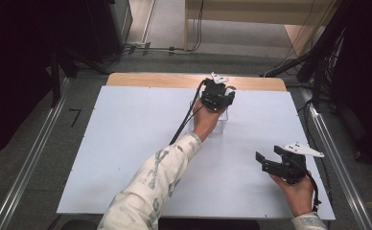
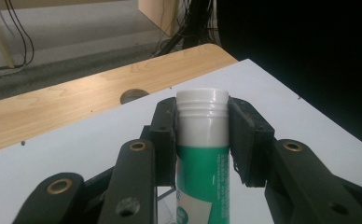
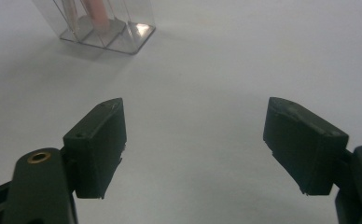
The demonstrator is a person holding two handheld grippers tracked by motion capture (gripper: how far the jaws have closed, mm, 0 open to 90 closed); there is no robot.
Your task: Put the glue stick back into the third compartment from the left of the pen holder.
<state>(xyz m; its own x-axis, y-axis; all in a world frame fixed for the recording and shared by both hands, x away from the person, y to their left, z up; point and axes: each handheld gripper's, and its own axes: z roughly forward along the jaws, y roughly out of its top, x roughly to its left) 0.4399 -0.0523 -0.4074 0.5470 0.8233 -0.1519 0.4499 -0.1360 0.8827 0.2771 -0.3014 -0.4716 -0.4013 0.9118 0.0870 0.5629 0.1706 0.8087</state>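
Nearest to me, my right gripper (image 1: pixel 266 162) rests low over the white table (image 1: pixel 126 158), jaws spread wide with nothing between them; in the right gripper view only bare surface lies between its pads (image 3: pixel 100 140). Ahead of those jaws and off to their left stands the clear organizer (image 3: pixel 107 28), with a pinkish stick upright in one of its compartments. I judge this gripper is best kept parked and released, well apart from the work, so it cannot knock the organizer.

Farther out, my left gripper (image 1: pixel 217 96) is clenched on the green-and-white tube (image 2: pixel 202 154). In the left gripper view the tube stands upright between the two pads, which press its sides just under the ribbed white cap (image 2: pixel 202 100); the cap rises slightly above the pad tips. The tube's lower end runs down toward a clear edge that I take for the organizer's rim, though I cannot tell whether the base is already seated in a compartment or hangs just above it.

To do this step well, I would keep the grip steady and the tube vertical, move it straight along its own axis rather than sideways, and not let the pads slip up onto the cap. The organizer looks light, so any sideways drag could tip or slide it.

Beyond the jaws lies the wooden edge (image 2: pixel 76 98) of the table.
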